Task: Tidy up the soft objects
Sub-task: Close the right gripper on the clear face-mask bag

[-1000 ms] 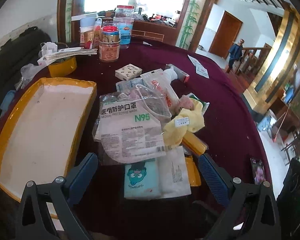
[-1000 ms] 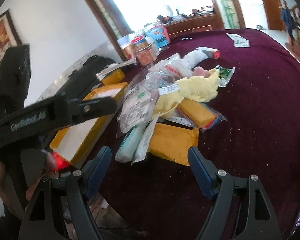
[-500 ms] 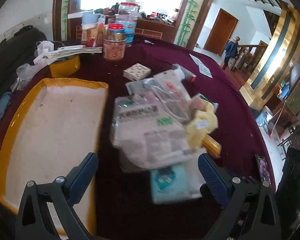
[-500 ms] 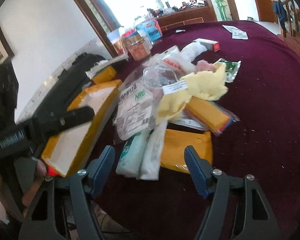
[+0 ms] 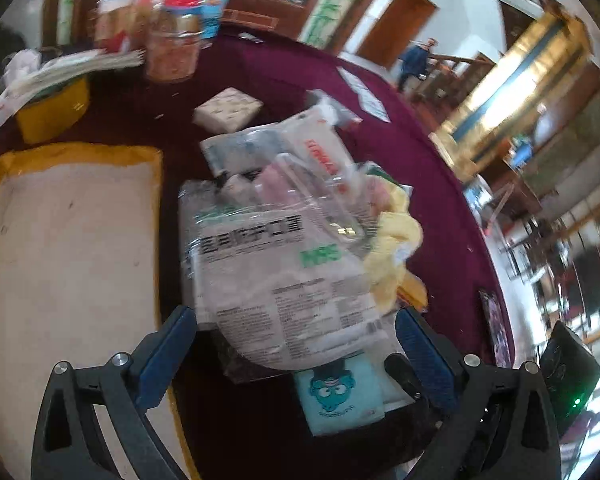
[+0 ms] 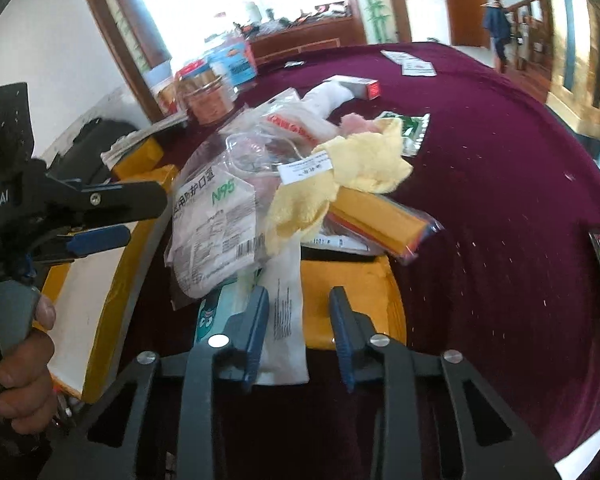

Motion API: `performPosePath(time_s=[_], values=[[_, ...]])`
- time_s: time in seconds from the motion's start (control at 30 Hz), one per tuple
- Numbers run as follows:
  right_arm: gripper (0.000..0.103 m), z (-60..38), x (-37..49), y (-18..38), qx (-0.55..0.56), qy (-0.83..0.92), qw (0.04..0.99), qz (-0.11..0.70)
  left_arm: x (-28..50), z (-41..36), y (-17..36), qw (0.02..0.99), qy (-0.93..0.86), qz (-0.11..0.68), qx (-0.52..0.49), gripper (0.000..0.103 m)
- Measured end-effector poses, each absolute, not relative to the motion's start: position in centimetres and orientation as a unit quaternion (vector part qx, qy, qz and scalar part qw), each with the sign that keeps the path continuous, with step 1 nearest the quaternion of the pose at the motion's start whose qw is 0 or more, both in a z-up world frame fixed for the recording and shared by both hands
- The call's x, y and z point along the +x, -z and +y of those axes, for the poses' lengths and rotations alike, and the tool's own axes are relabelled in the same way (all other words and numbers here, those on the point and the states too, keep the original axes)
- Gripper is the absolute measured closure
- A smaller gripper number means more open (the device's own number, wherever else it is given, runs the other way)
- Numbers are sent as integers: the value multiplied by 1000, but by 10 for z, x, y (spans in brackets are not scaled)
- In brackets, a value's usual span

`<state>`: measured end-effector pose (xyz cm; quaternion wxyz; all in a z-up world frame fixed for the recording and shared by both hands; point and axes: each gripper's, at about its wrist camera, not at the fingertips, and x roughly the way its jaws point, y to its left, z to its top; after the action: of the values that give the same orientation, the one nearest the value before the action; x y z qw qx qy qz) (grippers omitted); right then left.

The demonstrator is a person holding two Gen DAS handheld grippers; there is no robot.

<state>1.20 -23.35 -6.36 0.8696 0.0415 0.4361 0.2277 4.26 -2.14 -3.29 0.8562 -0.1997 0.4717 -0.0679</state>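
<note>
From the left wrist view, the left hand-held gripper point(image 5: 296, 344) hangs with its jaws wide, nothing pressed between its blue pads; the near end of the N95 mask packet point(image 5: 284, 280) lies in the gap. That packet tops a pile of soft things on the maroon table point(image 5: 440, 184), with a yellow cloth point(image 5: 396, 248) at its right and a blue cartoon tissue pack point(image 5: 340, 396) at its near end. To the left sits a yellow-rimmed tray point(image 5: 148, 156), its white floor bare.

From the right wrist view, the right hand-held gripper point(image 6: 300, 332) has narrow jaws that are closing, a white paper sleeve point(image 6: 284, 320) between them; whether the pads press it I cannot tell. Beside the sleeve on the right lies a yellow envelope point(image 6: 356, 280). The yellow cloth drapes over a yellow wrapped pack point(image 6: 380, 220). At far left a hand point(image 6: 24, 360) grips the other handle.
</note>
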Motion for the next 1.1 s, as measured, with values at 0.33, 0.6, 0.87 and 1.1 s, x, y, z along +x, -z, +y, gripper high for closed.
performPosePath(time_s=[0.33, 0.6, 0.87, 1.1], values=[[101, -230, -3, 55, 1, -250, 871, 422, 4, -50, 31, 870, 51, 450, -194, 2], [103, -254, -8, 47, 40, -280, 866, 412, -5, -48, 15, 882, -18, 433, -184, 2], [103, -289, -3, 47, 110, -309, 859, 394, 23, -52, 25, 865, -28, 467, -184, 2], [103, -298, 5, 46, 134, -333, 850, 385, 47, -51, 37, 856, -56, 485, -170, 2]])
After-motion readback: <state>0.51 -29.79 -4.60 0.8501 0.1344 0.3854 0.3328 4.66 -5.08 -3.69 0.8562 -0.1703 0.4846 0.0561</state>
